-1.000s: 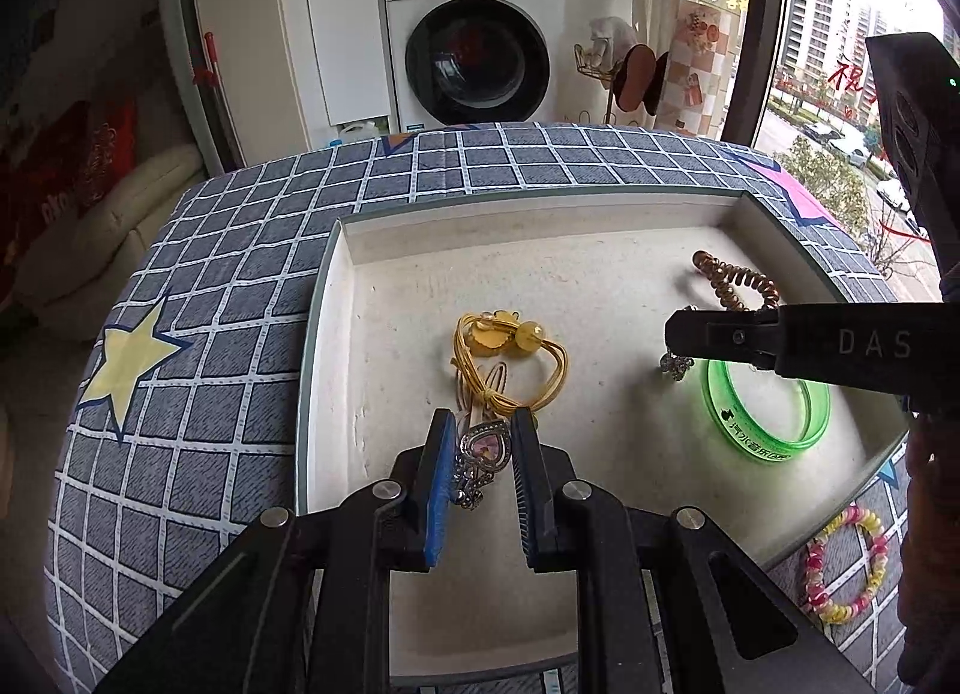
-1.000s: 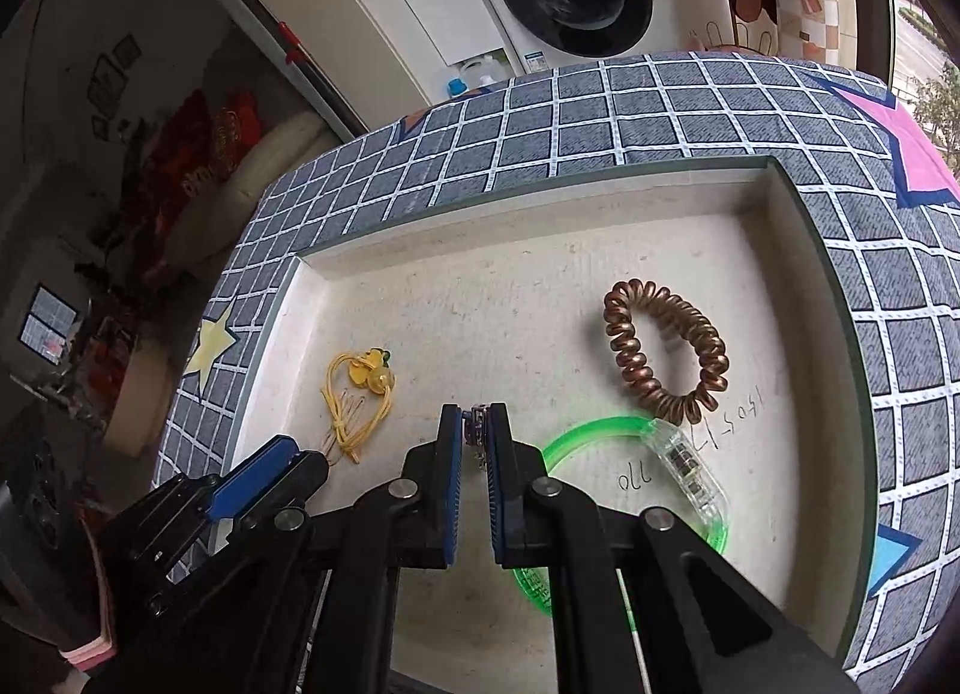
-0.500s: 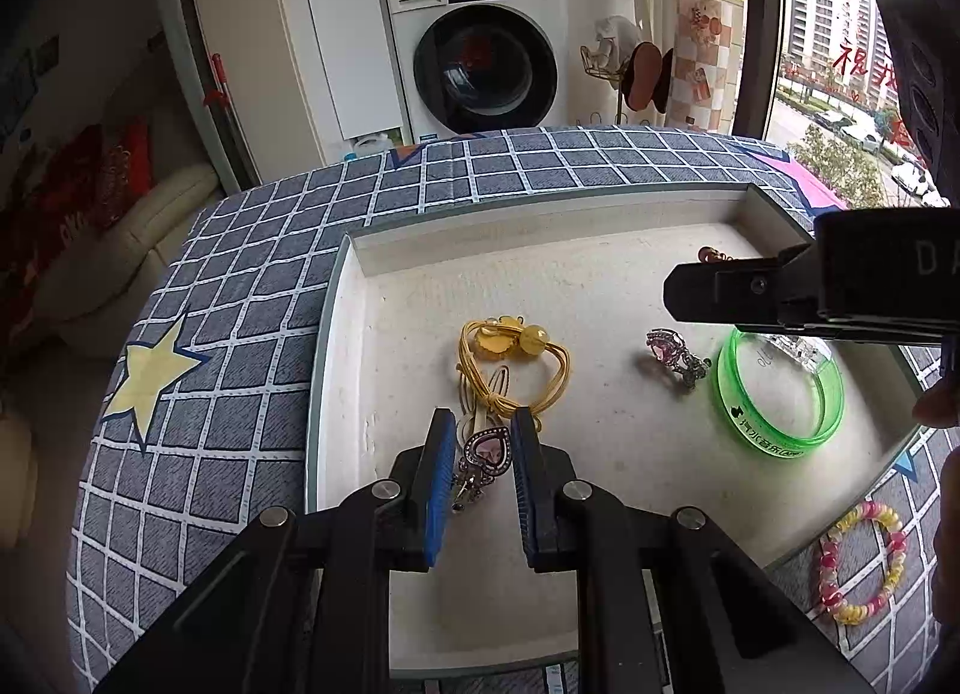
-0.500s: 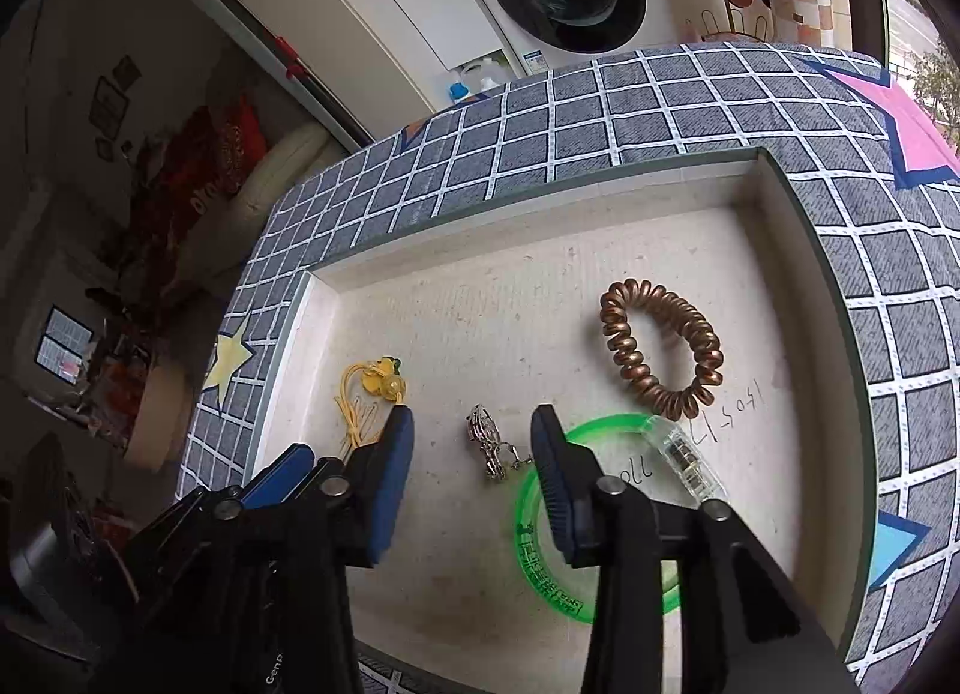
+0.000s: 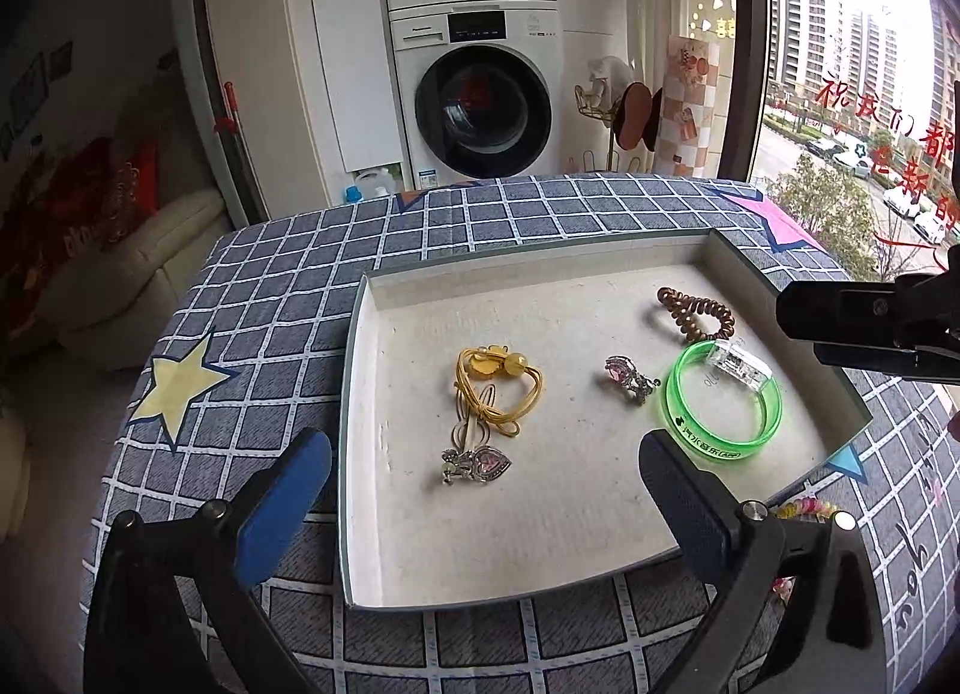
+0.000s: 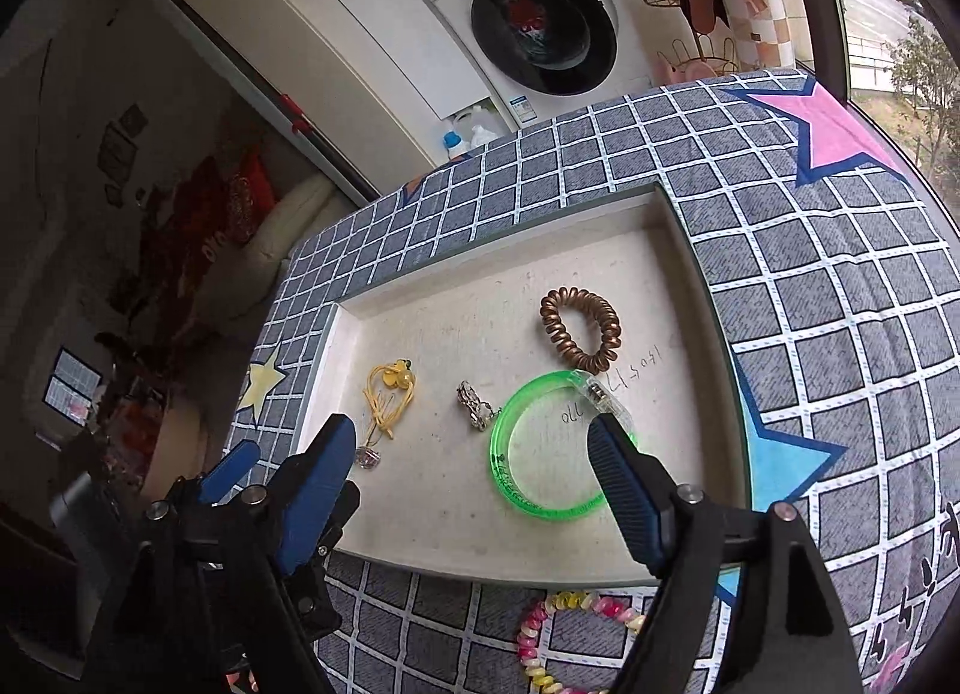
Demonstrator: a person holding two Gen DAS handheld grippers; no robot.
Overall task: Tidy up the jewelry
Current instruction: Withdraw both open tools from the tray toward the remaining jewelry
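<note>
The left gripper (image 5: 483,505) stands spread wide with nothing between its blue pads, and just ahead of it, inside the shallow tray (image 5: 360,334), lies the heart-shaped pink clip (image 5: 477,464), touching the lower end of the yellow hair tie (image 5: 498,382) beyond it. Further ahead and to its right rest a second small silver-and-pink clip (image 5: 627,379), the translucent green bangle (image 5: 723,403) with its clear plastic clasp, and past that the bronze spiral hair coil (image 5: 696,314). The right gripper (image 6: 474,490) is likewise wide open and empty; its right finger overlaps the near edge of the green bangle in its own view, with the silver clip (image 6: 474,403) straight ahead between the fingers. A beaded bracelet of pink and yellow (image 6: 570,628) lies outside the tray, on the cloth below this gripper. The tray has a pale, speckled floor and low walls (some handwriting marks it near the coil) and sits on a grey checked tablecloth (image 5: 270,298) printed with stars. Behind stands a white washing machine (image 5: 480,93), with a window to the right.
</note>
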